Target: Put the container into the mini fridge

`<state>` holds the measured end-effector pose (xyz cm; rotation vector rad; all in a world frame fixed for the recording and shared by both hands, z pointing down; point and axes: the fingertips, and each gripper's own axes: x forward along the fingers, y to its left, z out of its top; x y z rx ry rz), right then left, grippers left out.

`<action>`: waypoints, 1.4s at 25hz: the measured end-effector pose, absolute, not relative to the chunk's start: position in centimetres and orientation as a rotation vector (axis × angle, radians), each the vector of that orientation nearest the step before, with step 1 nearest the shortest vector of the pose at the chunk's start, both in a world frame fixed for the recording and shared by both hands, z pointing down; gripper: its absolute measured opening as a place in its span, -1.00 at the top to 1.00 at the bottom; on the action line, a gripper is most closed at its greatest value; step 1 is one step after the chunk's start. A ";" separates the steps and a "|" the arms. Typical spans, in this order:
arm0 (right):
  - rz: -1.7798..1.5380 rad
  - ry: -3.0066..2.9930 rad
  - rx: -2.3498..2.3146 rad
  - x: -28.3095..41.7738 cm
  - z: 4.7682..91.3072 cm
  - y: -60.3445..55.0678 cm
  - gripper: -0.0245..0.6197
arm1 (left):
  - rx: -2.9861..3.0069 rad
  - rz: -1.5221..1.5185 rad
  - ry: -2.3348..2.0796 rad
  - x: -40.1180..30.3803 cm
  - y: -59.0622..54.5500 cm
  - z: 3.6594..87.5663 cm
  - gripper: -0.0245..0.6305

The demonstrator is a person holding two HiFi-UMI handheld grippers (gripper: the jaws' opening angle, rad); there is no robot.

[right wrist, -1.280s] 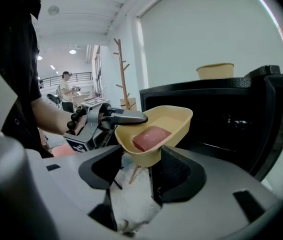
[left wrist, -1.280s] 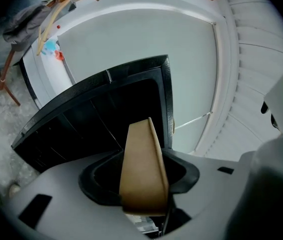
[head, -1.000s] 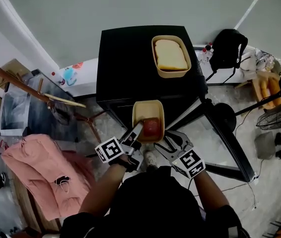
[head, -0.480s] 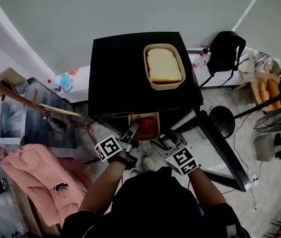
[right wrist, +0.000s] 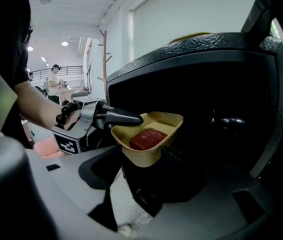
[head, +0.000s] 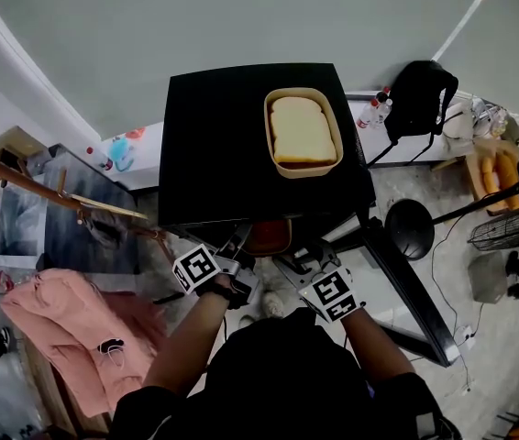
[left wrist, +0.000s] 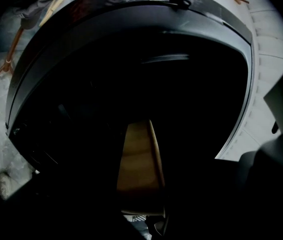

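Far left: pink cloth [head: 67, 328] on the floor, wooden coat stand [head: 49, 191] slanting above it.

Left gripper [head: 241, 238]: jaws closed on the near rim of the tan oval plastic container [head: 267, 236]. Its own view is dark, with the container wall [left wrist: 139, 159] pinched edge-on between the jaws. The right gripper view confirms that the left gripper [right wrist: 126, 118] clamps the rim of the container [right wrist: 149, 134], which has 1 red block [right wrist: 147, 137] inside.

The container sits at the mouth of the black mini fridge [head: 223, 145], its far end under the top edge and inside the dark opening.

Right gripper [head: 294, 259]: just beside the container, jaws spread wide, holding nothing.

On the fridge top: 1 second tan container [head: 303, 132] with a bread slice [head: 300, 128]. The fridge door [head: 415, 273] is swung open to the right. Black backpack [head: 422, 85] beyond.
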<state>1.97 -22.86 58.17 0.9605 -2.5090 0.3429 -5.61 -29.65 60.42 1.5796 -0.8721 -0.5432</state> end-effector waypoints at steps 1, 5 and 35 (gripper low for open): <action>0.352 -2.512 0.954 1.9 58.3 -22.9 0.12 | 1.595 -0.532 -0.867 -5.5 -29.6 60.3 0.27; 0.397 -2.525 0.939 1.6 58.5 -23.1 0.12 | 1.627 -0.525 -0.844 -5.3 -29.6 59.7 0.05; 0.302 -2.453 1.146 0.9 58.5 -29.9 0.13 | 1.673 -0.483 -0.936 -9.4 -25.5 58.6 0.04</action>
